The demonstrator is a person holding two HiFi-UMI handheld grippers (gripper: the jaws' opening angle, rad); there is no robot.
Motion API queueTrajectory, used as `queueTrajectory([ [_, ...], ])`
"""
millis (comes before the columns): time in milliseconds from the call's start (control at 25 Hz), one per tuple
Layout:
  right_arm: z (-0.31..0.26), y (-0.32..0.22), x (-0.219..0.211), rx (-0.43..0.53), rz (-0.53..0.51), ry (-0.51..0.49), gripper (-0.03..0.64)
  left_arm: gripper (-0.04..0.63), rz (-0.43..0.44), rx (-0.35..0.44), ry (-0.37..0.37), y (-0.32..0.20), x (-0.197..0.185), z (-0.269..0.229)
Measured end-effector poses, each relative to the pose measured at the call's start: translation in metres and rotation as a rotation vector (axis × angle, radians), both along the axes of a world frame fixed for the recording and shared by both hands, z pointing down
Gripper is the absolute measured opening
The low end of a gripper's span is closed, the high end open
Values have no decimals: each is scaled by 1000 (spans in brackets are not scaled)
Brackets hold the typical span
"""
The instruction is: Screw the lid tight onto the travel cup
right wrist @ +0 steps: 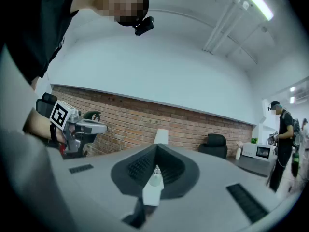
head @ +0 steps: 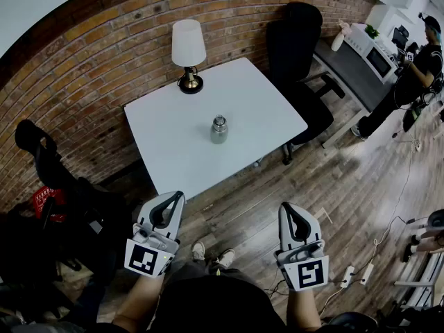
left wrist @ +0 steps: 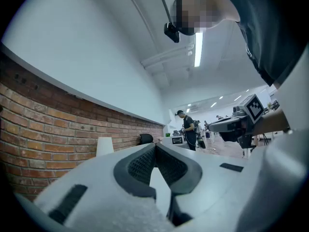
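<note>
- Head view is showing the travel cup (head: 219, 129) standing upright near the middle of the white table (head: 263, 96), at the centre of the frame, with its lid sitting on top (how tightly it is seated, the picture is not telling).
- A white-shaded table lamp (head: 189, 54) is standing at the table's upper-left corner, well apart from the cup, and a black office chair (head: 298, 40) is sitting at the table's upper-right edge.
- The left gripper (head: 177, 197) is hovering at the lower left of the frame, below the table's near edge and well apart from the cup.
- The right gripper (head: 287, 209) is hovering at the lower right over the wooden floor (head: 347, 179), likewise well apart from the cup.
- In the left gripper view, the ribbed dark pads (left wrist: 140, 166) are pressing together at the tip and gripping nothing; the lamp (left wrist: 105, 146) is showing at the left against the brick wall (left wrist: 38, 124).
- In the right gripper view, the jaws are also lying fully closed and empty; the cup (right wrist: 155, 176) is appearing small through the opening behind the tips (far off on the table, not between the pads).
- A person (head: 416, 68) in dark clothes is standing at the upper right of the head view, beside a counter carrying a microwave (head: 378, 61).
</note>
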State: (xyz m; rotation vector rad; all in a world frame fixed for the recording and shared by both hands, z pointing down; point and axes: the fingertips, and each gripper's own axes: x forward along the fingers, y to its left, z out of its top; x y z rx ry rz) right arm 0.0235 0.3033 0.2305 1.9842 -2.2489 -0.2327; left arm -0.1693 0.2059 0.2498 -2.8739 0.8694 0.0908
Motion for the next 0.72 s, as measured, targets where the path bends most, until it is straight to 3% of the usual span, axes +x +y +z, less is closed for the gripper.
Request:
queueTrajectory([
  [160, 3, 6, 0, -2, -9, -10, 12, 23, -4, 12, 10, 6, -1, 0],
  [320, 6, 15, 12, 1, -30, -119, 14, 23, -20, 47, 10, 16, 1, -3],
  [560, 3, 8, 9, 30, -88, -122, 14, 23, -35, -12, 3, 13, 2, 10],
  [720, 34, -9, 4, -112, -155, -109, 14, 23, -23, -10, 8, -5, 18, 17],
])
